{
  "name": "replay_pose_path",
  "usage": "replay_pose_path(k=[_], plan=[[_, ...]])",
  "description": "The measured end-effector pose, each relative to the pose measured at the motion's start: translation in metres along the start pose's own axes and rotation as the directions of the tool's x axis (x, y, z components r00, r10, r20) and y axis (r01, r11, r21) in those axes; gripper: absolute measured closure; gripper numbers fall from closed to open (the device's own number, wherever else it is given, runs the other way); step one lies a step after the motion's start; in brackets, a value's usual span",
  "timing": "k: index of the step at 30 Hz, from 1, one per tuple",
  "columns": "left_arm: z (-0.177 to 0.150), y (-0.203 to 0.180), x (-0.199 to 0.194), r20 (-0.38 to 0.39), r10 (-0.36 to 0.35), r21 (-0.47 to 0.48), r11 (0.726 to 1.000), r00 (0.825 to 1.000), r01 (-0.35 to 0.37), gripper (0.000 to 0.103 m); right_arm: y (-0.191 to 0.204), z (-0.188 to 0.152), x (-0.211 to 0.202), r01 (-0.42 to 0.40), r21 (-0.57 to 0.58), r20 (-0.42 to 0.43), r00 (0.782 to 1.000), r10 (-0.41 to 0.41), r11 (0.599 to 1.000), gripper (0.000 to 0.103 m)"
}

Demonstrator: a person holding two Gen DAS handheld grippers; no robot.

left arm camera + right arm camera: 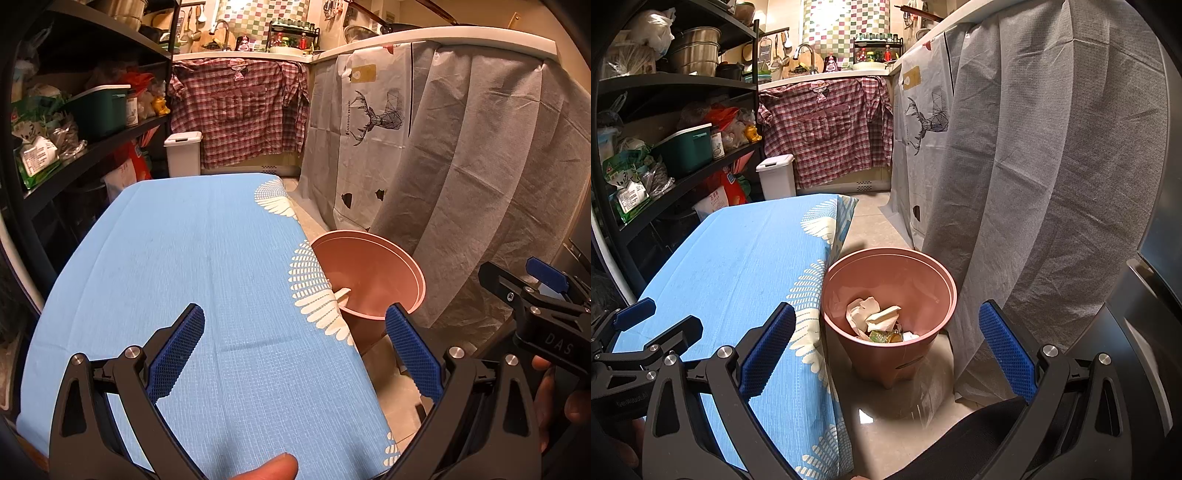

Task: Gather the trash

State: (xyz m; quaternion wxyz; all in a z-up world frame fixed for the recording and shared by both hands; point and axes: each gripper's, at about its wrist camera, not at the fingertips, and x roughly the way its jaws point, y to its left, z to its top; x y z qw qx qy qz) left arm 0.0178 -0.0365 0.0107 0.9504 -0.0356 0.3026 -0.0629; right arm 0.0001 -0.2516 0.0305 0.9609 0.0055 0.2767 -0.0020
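A pink bin (pixel 908 280) stands on the floor beside the blue-clothed table (pixel 738 266). Crumpled paper and wrappers (pixel 875 319) lie at its bottom. My right gripper (pixel 886 347) hangs open above the bin's near side, nothing between its fingers. In the left wrist view my left gripper (pixel 295 354) is open over the table (pixel 192 258), holding nothing. The bin (pixel 373 277) shows past the table's right edge, a scrap of paper (pixel 341 293) visible inside. The other gripper's body appears at that view's far right edge.
A grey cloth with a deer print (pixel 1015 166) drapes the counter on the right, close to the bin. Dark shelves (pixel 92 122) with packets and a green box line the left. A white lidded bin (pixel 775 177) and a checked shirt (pixel 827 129) stand at the back.
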Motion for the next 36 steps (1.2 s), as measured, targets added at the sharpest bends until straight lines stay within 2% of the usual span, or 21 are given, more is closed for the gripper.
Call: replay_pose_path(k=[24,36], plan=[[0.0015,0.0021,-0.0035,0.025,0.014,0.011,1.0,1.0,-0.014,0.008,0.0002,-0.0001,0.0002,0.0,-0.001,0.0,1.0,0.0,1.0,0.005],[0.0005,0.0029,-0.0012,0.009,0.007,0.005,1.0,1.0,-0.007,0.008,0.0001,-0.0001,0.0002,0.0,-0.001,0.0,1.0,0.0,1.0,0.005]])
